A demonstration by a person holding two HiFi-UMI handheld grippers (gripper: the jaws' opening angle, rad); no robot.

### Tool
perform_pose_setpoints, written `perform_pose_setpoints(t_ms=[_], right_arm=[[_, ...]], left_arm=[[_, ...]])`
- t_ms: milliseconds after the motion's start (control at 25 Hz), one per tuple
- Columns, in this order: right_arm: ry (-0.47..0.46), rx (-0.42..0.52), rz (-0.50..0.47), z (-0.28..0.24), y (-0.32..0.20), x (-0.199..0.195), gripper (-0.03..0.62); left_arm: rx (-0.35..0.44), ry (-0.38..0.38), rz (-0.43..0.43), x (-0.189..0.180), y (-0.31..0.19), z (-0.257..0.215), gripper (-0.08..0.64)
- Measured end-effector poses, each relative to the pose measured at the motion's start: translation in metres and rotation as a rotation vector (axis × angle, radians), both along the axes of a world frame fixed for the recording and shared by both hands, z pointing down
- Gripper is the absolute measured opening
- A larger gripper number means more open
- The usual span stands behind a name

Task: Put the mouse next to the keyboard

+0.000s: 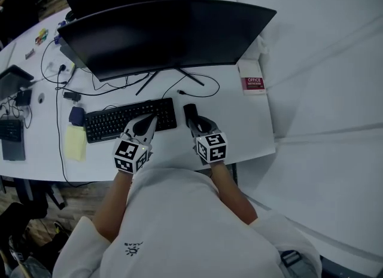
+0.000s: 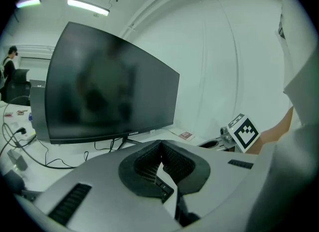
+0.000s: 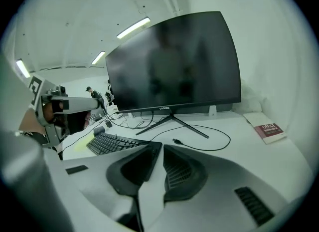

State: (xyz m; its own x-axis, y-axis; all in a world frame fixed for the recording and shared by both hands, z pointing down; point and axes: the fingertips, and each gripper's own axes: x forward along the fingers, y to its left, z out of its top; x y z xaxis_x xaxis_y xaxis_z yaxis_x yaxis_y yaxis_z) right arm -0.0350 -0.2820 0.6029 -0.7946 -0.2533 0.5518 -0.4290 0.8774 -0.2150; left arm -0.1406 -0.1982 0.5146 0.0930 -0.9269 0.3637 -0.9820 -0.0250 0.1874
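Head view with both gripper views: two hand-held grippers over a desk [image 1: 242, 128]. Both forearms reach forward from the torso. The grippers sit side by side above the desk's near edge, pointing toward the monitor [image 1: 167, 34] and tilted somewhat downward.

The left gripper [image 2: 160, 144] lies over the right part of the keyboard [image 1: 119, 121]. Its jaws are closed tip to tip on nothing, and a few keys show through the gap behind the tips.

The right gripper [image 3: 162, 145] has its jaws drawn nearly together. A thin slit remains at the tips, and only white desk shows between the pads, so it holds nothing.

The mouse [image 1: 190, 112] lies on the desk just beside the keyboard's right end, directly ahead of the right gripper's tips. The head view does not settle whether the tips touch it. Its cable [image 1: 210, 93] loops toward the monitor stand, and the plug lies loose on the desk.

A yellow note pad [image 1: 75, 142] lies left of the keyboard. A red-and-white booklet [image 1: 252, 83] lies near the desk's right edge. Between the mouse and that edge the desk surface is bare, and the near edge runs just under both marker cubes.
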Motion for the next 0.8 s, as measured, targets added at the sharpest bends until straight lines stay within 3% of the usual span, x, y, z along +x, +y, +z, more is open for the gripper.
perform_pose_setpoints(t_ms=[200, 480, 800], right_arm=[[-0.071, 0.029, -0.028, -0.038, 0.005, 0.01, 0.032], [-0.219, 0.044, -0.008, -0.095, 0.006, 0.026, 0.018], [-0.223, 0.073, 0.007, -0.11, 0.006, 0.045, 0.018]], left_arm=[[0.041, -0.011, -0.004, -0.001, 0.003, -0.02, 0.009], [0.076, -0.033, -0.003, 0.001, 0.013, -0.037, 0.008], [0.068, -0.018, -0.024, 0.001, 0.022, -0.034, 0.008]])
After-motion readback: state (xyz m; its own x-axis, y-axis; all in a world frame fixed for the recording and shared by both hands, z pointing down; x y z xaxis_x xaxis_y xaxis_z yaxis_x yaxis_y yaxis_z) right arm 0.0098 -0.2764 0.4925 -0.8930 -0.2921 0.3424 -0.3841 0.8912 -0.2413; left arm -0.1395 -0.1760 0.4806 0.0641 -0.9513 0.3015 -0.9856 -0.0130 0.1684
